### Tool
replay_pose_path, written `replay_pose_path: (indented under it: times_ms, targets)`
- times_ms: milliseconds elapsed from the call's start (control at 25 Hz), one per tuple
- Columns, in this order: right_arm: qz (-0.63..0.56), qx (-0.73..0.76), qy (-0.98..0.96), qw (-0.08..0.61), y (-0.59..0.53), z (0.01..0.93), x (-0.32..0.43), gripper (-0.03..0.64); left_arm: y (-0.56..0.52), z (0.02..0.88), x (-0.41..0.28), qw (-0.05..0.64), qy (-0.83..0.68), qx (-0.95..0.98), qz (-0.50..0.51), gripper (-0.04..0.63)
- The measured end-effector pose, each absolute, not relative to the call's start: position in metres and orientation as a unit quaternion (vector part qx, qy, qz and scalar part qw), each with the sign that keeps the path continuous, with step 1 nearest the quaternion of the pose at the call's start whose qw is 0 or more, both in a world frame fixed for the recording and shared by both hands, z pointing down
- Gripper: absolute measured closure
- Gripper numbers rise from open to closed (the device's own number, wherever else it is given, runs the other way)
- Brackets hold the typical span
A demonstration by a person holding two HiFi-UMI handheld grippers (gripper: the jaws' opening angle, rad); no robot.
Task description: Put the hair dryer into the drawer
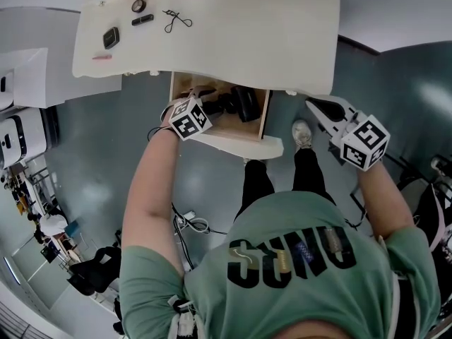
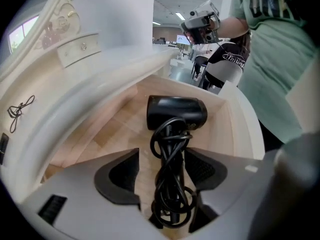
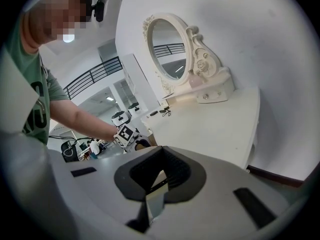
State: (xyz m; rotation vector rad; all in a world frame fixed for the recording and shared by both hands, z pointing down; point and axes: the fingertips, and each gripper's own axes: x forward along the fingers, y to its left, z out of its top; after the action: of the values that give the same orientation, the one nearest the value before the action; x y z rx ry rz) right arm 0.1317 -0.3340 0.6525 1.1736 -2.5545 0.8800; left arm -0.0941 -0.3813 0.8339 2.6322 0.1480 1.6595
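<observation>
Several small items on vanity above drawer

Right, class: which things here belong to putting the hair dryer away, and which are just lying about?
Part of the job: hair dryer, in the open drawer; left claw, open, astride its coiled cord.
Lying about on the tabletop: thin black loop, round dark item, small black bar, pink stick; also the mirror.

Big black block letters cross the person's green T-shirt at six o'clock in the head view, upside down and creased, unreadable. White script on a dark garment, one o'clock in the left gripper view, is too blurred.
</observation>
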Motion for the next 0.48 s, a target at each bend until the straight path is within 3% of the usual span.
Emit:
replay_pose_path:
  times_ms: [480]
  targets:
    - [0.265,0.381,-0.879,0.108,-0.335,0.609,0.107,0.623,-0.391,0.739,-0.123,0.026,-0.064,0.891,0.449,0.321]
